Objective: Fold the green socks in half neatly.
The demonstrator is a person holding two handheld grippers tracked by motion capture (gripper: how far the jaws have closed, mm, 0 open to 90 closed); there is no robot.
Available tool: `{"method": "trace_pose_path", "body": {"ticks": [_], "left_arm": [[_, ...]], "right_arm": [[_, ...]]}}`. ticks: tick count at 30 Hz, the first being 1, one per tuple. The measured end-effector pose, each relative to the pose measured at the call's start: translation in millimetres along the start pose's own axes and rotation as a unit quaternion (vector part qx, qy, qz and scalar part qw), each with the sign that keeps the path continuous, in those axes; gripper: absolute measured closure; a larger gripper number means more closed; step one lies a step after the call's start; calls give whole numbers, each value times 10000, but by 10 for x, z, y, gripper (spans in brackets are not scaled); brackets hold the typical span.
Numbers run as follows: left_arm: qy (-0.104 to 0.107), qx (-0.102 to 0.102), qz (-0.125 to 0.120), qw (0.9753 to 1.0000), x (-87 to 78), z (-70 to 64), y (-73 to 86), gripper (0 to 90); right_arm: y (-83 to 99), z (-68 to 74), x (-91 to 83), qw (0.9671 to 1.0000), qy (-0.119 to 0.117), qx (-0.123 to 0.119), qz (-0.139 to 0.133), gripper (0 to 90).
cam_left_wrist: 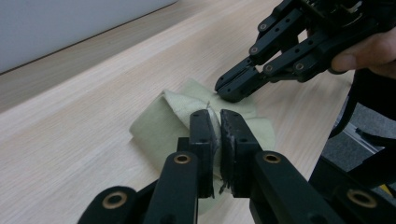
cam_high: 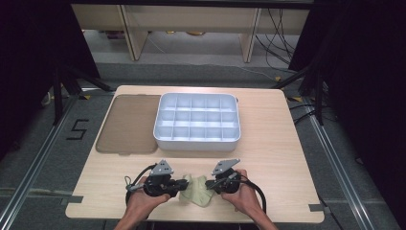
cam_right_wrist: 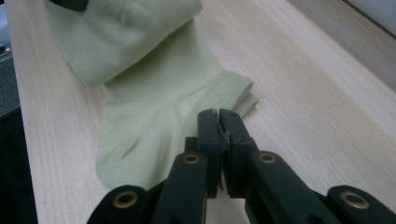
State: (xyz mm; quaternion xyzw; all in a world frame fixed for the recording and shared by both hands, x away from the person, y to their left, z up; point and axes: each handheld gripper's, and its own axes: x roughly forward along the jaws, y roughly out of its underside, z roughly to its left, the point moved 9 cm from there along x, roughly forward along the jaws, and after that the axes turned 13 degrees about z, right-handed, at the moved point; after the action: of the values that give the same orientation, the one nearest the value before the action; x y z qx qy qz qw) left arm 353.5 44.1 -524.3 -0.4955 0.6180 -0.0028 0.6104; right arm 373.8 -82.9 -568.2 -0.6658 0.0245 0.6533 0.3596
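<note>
- While both grippers work the pale green sock point(cam_high: 195, 190) at the near table edge, well in front of the white divided tray point(cam_high: 197, 140), folding looks partly done.
- Left gripper point(cam_left_wrist: 214, 122): jaws clenched on a fold of the sock, fabric visibly pinched between them.
- Right gripper point(cam_right_wrist: 218, 122): jaws pressed together at the ribbed cuff end; a thin layer may be caught, but I can't tell for sure.
- Done so far, by my read: one end is doubled back over the middle.
- Left to do: finish the fold, then likely move the sock into a tray compartment; all compartments look empty.
- Brown mat point(cam_high: 129, 123) lies left of the tray, unused.
</note>
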Motion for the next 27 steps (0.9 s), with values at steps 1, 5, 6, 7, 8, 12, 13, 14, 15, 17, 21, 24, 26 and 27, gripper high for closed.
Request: {"method": "trace_pose_path", "body": {"ticks": [1, 5, 6, 7, 8, 12, 13, 14, 15, 17, 21, 24, 26, 27], "left_arm": [[8, 0, -8, 10000, 11, -10, -14, 830], [47, 40, -79, 10000, 55, -54, -82, 836], [85, 65, -61, 9999, 84, -95, -115, 836], [85, 65, -61, 9999, 84, -95, -115, 836], [138, 86, -47, 9999, 131, -135, -142, 837], [163, 167, 107, 9997, 264, -176, -127, 837], [163, 167, 107, 9997, 264, -176, -127, 837], [185, 180, 186, 9995, 338, -194, -112, 837], [185, 180, 186, 9995, 338, -194, -112, 837], [196, 209, 241, 9993, 398, -222, -110, 837], [209, 270, 315, 9989, 462, -230, -108, 835], [198, 260, 380, 9987, 552, -227, -113, 833], [206, 263, 407, 9986, 565, -229, -110, 831], [214, 240, 419, 9986, 588, -238, -111, 828]], "right_arm": [[-13, -3, 16, 10000, 32, 17, -63, 880], [-4, -21, 6, 10000, 13, -20, -23, 880], [-3, -20, 8, 10000, -6, -5, -25, 880], [-5, -26, 10, 10000, -32, -1, -43, 880], [-9, -28, 15, 9999, -66, 53, -84, 880], [-1, -35, 9, 9999, -130, 64, -93, 880], [-1, -35, 9, 9999, -130, 64, -93, 880], [-12, -31, 20, 9996, -189, 101, -176, 879], [-12, -31, 20, 9996, -189, 101, -176, 879], [0, -45, 9, 9998, -182, 21, -109, 877], [-2, -81, 0, 9996, -180, 85, -196, 854], [11, -182, -100, 9993, -131, 200, -287, 855], [15, -220, -135, 9991, -80, 235, -358, 856], [21, -231, -170, 9987, -93, 315, -390, 856]]}}
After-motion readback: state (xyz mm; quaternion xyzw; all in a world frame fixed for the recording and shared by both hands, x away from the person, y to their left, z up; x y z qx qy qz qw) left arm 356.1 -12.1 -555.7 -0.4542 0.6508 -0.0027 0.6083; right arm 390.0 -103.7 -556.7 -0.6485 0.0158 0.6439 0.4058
